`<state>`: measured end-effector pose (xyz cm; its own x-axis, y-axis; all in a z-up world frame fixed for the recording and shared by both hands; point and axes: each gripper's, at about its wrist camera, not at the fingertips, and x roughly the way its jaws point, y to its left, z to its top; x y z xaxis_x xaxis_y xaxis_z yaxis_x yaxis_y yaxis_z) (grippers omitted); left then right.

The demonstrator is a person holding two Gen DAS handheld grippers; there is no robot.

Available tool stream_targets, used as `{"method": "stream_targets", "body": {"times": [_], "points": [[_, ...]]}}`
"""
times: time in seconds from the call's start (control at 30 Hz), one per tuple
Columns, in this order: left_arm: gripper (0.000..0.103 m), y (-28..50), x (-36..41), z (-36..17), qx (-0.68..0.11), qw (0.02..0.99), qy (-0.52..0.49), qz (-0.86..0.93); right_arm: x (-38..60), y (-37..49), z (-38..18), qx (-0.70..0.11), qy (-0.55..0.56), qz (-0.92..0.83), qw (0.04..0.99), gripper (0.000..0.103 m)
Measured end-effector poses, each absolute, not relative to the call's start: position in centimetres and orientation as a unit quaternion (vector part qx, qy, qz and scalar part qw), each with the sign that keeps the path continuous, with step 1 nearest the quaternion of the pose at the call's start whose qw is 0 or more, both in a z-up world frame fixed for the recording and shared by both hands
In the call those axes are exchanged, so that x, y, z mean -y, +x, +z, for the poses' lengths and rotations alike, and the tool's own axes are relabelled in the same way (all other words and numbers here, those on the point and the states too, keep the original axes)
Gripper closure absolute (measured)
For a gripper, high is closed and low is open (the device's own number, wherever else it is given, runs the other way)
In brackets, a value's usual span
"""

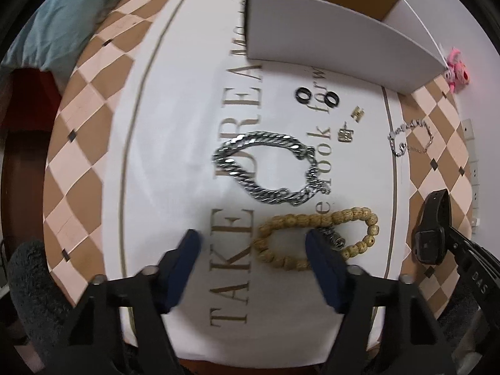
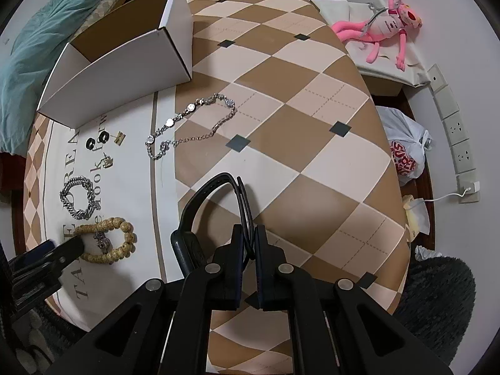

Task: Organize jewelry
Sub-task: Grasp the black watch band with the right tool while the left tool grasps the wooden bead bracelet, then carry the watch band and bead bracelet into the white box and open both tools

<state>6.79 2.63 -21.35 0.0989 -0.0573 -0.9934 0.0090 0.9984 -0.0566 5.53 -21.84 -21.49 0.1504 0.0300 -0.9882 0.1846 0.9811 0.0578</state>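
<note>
My left gripper (image 1: 253, 243) is open, low over the wooden bead bracelet (image 1: 359, 215), its right finger inside the loop. The bracelet also shows in the right wrist view (image 2: 125, 228). A heavy silver chain bracelet (image 1: 268, 168) lies just beyond. Two black rings (image 1: 315, 97), two small gold pieces (image 1: 351, 125) and a thin silver bracelet (image 1: 409, 137) lie farther off. My right gripper (image 2: 248, 240) is shut on the strap of a black smartwatch (image 2: 200, 206), also seen in the left wrist view (image 1: 432, 231). An open white box (image 1: 328, 37) stands at the back.
The jewelry lies on a white lettered mat (image 1: 175, 118) over a checkered tablecloth (image 2: 281, 100). A pink plush toy (image 2: 387, 25), a plastic bag (image 2: 403, 150) and wall sockets (image 2: 453, 125) are off the table's right. Blue fabric (image 2: 34, 47) is behind the box.
</note>
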Motion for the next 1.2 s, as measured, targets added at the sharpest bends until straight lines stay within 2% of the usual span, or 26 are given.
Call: {"method": "stream_targets", "body": {"times": [0.1,0.17,0.2,0.37,0.73,1.0,1.2], "points": [[0.056,6.3,-1.8,-21.2,-0.652,0.757,0.014,-0.03,21.9,5.5,-21.5,-0.65,0.082,-0.054,0.753,0.096],[0.088,5.9,-1.5,-20.9,-0.644,0.764,0.023,-0.043,21.9,5.5,-21.6,-0.651,0.083,-0.055,0.753,0.096],[0.095,6.1,-1.2,-20.7,-0.644,0.763,0.025,-0.047,21.9,5.5,-21.6,-0.651,0.082,-0.057,0.753,0.096],[0.096,6.0,-1.8,-20.2,-0.638,0.767,-0.009,-0.06,21.9,5.4,-21.3,-0.649,0.082,-0.058,0.754,0.096],[0.096,5.0,-3.1,-13.9,-0.597,0.795,-0.051,-0.094,21.8,4.9,-18.7,-0.63,0.097,-0.04,0.77,0.096],[0.096,9.2,1.0,-9.5,-0.559,0.817,-0.071,-0.122,21.3,5.7,-14.6,-0.601,0.113,-0.01,0.791,0.096],[0.096,12.7,0.5,-5.4,-0.523,0.837,-0.087,-0.14,21.2,9.3,-10.4,-0.567,0.12,0.022,0.814,0.096]]}}
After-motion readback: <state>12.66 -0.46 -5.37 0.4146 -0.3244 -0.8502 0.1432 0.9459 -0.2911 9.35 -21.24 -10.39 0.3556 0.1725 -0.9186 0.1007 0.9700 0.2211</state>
